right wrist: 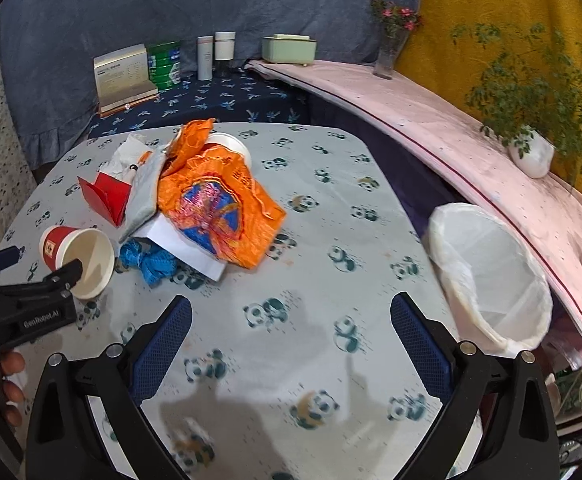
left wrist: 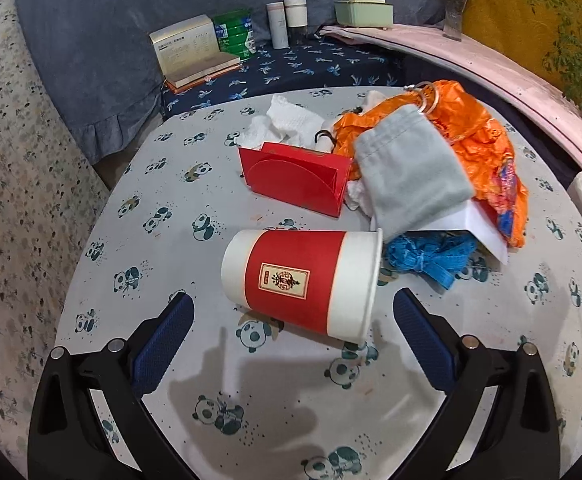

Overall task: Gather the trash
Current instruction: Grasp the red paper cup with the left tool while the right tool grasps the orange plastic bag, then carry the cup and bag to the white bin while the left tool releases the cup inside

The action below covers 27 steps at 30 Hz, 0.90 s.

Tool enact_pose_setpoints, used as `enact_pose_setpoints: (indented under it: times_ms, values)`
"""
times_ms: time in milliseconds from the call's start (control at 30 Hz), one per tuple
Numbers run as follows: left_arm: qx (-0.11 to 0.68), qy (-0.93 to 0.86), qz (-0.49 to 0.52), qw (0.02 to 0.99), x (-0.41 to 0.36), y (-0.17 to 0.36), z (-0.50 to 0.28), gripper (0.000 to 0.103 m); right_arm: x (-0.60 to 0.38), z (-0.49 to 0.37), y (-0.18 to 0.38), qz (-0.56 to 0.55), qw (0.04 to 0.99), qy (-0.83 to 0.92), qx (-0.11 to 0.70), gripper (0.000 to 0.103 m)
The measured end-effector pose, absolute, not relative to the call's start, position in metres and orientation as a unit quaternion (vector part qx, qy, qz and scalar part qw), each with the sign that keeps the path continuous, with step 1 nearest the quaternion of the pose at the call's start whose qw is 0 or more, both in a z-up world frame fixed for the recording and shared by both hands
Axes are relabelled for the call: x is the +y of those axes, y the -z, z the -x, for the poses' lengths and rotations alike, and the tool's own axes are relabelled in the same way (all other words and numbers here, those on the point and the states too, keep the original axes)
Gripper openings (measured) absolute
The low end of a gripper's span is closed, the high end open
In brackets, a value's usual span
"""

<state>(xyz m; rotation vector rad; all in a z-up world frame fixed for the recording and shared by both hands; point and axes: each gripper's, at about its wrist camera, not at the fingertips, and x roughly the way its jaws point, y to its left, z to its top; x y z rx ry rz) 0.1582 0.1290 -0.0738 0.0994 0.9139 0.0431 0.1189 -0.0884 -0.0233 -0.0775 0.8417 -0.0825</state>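
A red and white paper cup [left wrist: 303, 280] lies on its side on the panda-print table; it also shows in the right wrist view [right wrist: 79, 260]. My left gripper [left wrist: 293, 322] is open, its fingers on either side of the cup, just short of it. It shows in the right wrist view [right wrist: 39, 270] beside the cup. Behind the cup lie a red card box [left wrist: 295, 178], a grey pouch [left wrist: 407, 176], an orange plastic bag [right wrist: 219, 196], a blue net scrap [right wrist: 151, 260] and white tissue [left wrist: 279, 120]. My right gripper [right wrist: 291, 332] is open and empty over bare tablecloth.
A white-lined bin [right wrist: 491, 276] stands off the table's right edge. A pink ledge [right wrist: 431, 120] carries a flower vase [right wrist: 391, 44] and a potted plant [right wrist: 531, 148]. Boxes, cans and bottles [left wrist: 231, 40] stand on a far blue shelf.
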Motion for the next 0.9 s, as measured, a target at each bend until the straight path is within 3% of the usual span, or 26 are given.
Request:
enact_pose_setpoints:
  times_ms: [200,267,333,500,667,700,767,800,900]
  values:
    - [0.464,-0.012,-0.026,0.885,0.134,0.085,-0.169,0.067,-0.075,-0.15,0.03,0.023,0.909,0.017,0.415,0.086]
    - [0.467,-0.009,-0.02,0.884,0.135,0.087,-0.17,0.054,-0.07,-0.162,0.031,0.018,0.908,0.007,0.418,0.079]
    - [0.474,-0.004,-0.014,0.88,0.136,0.089,-0.171,0.033,-0.067,-0.171,0.032,0.011,0.908,-0.001,0.418,0.074]
    - [0.486,0.003,0.003,0.874,0.138,0.092,-0.172,0.007,-0.057,-0.193,0.034,-0.011,0.908,-0.023,0.417,0.068]
    - [0.477,-0.004,0.004,0.879,0.138,0.085,-0.17,0.004,-0.051,-0.214,0.039,-0.034,0.906,-0.031,0.422,0.067]
    - [0.476,-0.006,0.002,0.879,0.138,0.084,-0.17,0.004,-0.052,-0.217,0.041,-0.04,0.904,-0.032,0.424,0.063]
    - [0.474,-0.007,0.001,0.881,0.137,0.082,-0.17,0.004,-0.051,-0.224,0.048,-0.046,0.9,-0.031,0.432,0.053]
    - [0.474,-0.007,0.001,0.881,0.136,0.081,-0.17,0.004,-0.051,-0.226,0.051,-0.048,0.899,-0.034,0.435,0.04]
    - [0.471,-0.006,0.002,0.882,0.134,0.077,-0.168,0.004,-0.052,-0.224,0.057,-0.06,0.893,-0.045,0.444,0.018]
